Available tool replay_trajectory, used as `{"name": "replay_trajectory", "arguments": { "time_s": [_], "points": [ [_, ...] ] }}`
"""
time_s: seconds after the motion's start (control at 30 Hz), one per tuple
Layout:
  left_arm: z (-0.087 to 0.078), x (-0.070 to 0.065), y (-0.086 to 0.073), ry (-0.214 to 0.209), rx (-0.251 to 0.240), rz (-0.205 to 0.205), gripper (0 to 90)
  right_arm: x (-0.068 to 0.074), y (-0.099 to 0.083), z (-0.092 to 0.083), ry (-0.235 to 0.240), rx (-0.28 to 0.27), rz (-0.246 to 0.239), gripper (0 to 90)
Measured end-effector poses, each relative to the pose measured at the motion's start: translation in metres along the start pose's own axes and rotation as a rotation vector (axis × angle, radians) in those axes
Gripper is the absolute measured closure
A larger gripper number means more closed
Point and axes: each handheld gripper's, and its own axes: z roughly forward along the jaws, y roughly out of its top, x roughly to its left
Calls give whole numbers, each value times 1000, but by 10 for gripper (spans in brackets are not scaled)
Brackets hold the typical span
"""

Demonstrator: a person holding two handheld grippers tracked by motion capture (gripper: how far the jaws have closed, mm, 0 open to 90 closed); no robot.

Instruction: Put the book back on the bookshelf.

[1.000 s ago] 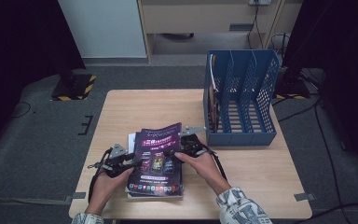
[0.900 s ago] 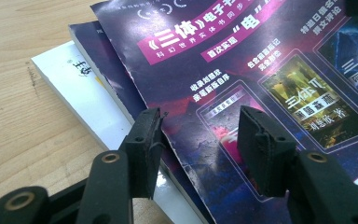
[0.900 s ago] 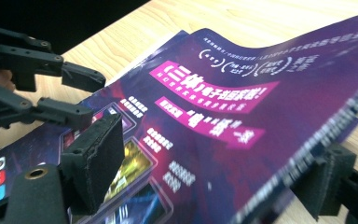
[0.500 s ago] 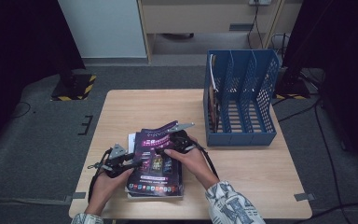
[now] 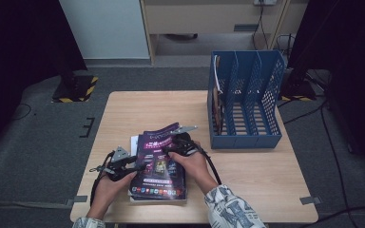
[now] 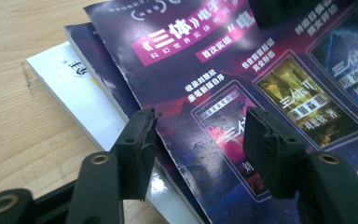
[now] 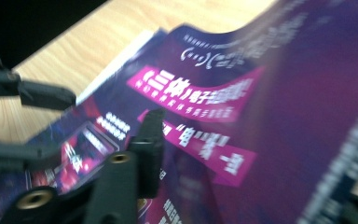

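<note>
Item, purple magazine (image 5: 158, 161) atop the stack, left of blue file rack (image 5: 245, 102): my right gripper (image 5: 177, 143), jaws just closing, clamps its lifted cover edge; my left gripper (image 5: 132, 166), jaws apart and just widening, should steady the stack while I lift slowly.

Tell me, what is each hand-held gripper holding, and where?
Right hand-held gripper pinches the purple magazine's lifted cover at its right edge; jaws just closed. Left hand-held gripper holds nothing, jaws straddling the left edge.

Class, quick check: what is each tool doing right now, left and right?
Left tool: open, jaws astride the edge of the glossy purple paper magazine.
Right tool: just been closing on that magazine's lifted cover.
</note>
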Motion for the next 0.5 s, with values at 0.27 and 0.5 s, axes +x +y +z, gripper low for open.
{"name": "replay_trajectory", "arguments": {
  "time_s": [0.27, 0.5],
  "points": [
    [2, 1, 3, -2, -19, -21, 310, 1, 15, -17, 10, -103, -60, 780],
    [5, -1, 3, -67, -21, -31, 298, 6, 25, -42, 13, -203, -126, 805]
  ]
}}
